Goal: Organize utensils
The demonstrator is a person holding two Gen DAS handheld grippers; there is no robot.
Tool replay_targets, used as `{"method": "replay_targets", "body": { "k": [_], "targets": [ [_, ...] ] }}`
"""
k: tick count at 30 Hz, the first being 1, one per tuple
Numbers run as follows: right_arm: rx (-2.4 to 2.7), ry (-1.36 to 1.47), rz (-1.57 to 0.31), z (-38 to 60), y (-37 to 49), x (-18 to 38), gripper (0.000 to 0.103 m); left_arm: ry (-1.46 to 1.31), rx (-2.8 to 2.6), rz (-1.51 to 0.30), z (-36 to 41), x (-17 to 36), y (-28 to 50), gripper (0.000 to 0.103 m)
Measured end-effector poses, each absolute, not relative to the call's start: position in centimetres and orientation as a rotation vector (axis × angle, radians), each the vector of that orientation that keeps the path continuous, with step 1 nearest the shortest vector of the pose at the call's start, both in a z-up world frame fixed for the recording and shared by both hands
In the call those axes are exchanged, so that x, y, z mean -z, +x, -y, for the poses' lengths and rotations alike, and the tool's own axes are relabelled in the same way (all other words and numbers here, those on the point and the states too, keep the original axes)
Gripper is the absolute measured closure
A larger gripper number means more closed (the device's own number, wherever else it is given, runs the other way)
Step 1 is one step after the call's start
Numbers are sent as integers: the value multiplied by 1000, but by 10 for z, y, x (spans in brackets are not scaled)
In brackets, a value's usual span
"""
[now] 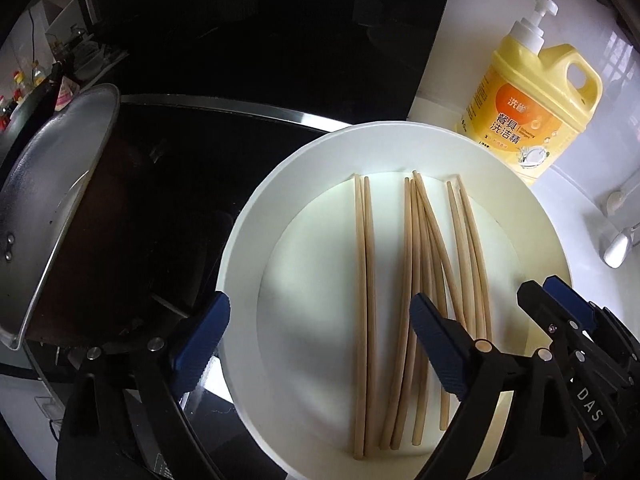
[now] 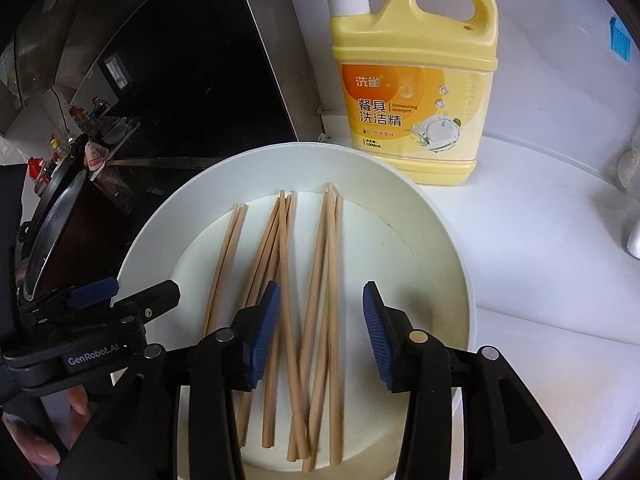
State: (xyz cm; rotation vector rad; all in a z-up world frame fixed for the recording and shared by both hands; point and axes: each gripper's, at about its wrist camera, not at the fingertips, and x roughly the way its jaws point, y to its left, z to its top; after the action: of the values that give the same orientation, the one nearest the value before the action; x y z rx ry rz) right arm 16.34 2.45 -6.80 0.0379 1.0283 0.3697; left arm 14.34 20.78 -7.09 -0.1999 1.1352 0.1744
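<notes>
Several wooden chopsticks [image 1: 404,280] lie lengthwise on a white round plate [image 1: 248,240], in a left pair, a crossed middle bunch and a right pair. My left gripper [image 1: 320,344] hovers open over the plate's near side, above the left pair and the middle bunch, holding nothing. The right gripper also shows at the right edge of this view [image 1: 560,312]. In the right wrist view the chopsticks [image 2: 316,280] lie on the same plate [image 2: 440,248]. My right gripper [image 2: 322,336] is open above the right chopsticks, empty. The left gripper [image 2: 120,296] shows at left.
A yellow dish detergent bottle [image 1: 536,108] [image 2: 416,80] stands behind the plate on the white counter [image 2: 540,260]. A metal pan [image 1: 52,200] tilts at the left over a black stovetop [image 1: 168,184]. White spoons [image 1: 618,240] lie at the right.
</notes>
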Motion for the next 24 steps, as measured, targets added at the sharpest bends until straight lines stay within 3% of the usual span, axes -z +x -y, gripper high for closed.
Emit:
{"method": "replay_targets", "body": {
  "k": [24],
  "targets": [
    [-316, 15, -1052, 1, 135, 32, 35, -135, -239, -1075, -184, 23, 115, 7]
  ]
}}
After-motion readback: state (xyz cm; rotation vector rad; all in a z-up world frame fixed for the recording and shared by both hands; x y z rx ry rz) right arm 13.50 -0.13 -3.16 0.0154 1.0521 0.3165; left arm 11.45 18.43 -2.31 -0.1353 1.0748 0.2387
